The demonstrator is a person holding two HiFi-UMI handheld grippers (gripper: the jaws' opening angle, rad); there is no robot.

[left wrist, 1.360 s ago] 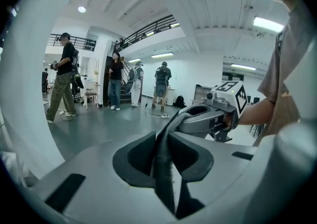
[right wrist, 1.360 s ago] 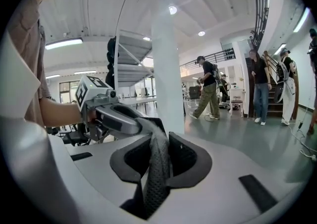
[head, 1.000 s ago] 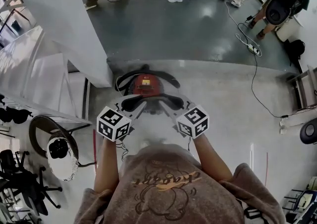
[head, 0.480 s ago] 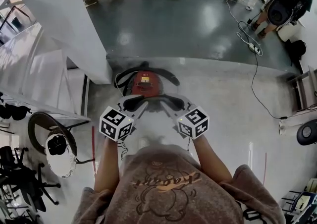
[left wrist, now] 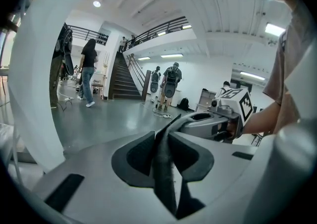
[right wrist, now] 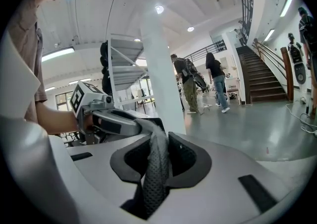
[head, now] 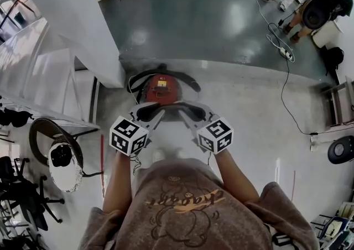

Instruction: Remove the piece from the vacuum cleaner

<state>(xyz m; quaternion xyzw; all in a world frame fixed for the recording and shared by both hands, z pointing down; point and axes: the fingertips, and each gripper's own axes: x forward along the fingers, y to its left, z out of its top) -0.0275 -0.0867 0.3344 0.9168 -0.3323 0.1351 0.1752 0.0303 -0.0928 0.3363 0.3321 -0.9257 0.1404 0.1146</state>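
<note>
The left hand-held gripper (head: 155,116) was clamped on one end of the dark, textured piece (right wrist: 157,164); the jaws of the right hand-held gripper (head: 189,117) were closing on the other end, with the pads pressed against it. The piece was held between both, close to the red vacuum cleaner (head: 162,88), which was set on the grey floor (head: 249,110).
</note>
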